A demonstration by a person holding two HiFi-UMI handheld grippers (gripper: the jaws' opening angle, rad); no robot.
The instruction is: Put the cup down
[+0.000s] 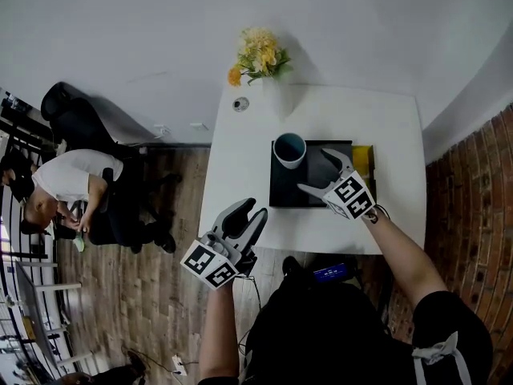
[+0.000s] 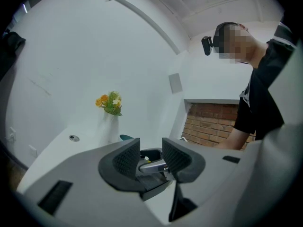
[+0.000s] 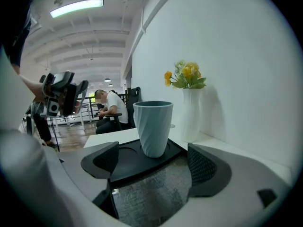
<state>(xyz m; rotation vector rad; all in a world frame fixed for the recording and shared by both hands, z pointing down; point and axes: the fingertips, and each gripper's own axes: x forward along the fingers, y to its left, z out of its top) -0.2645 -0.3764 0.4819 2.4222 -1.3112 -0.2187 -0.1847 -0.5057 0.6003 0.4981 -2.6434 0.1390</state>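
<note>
- Head view: the right gripper (image 1: 314, 169) sits right of centre over the black tray (image 1: 284, 192) with its jaws spread. The cup (image 1: 289, 149) stands upright just beyond them, at the tray's upper left corner. The left gripper (image 1: 250, 209) hangs off the table (image 1: 240, 159) edge, lower centre.
- Left gripper view: its jaws stand slightly apart and hold nothing.
- Right gripper view: the jaws gape wide, pads clear of the cup (image 3: 153, 126). The put-down looks done; only backing away seems left.

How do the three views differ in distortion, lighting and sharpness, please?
Head view: evenly lit, white table nearly washed out. Left gripper view: heavy fisheye, black corners, flowers small and soft. Right gripper view: cup sharp, ceiling lamp glaring.
</note>
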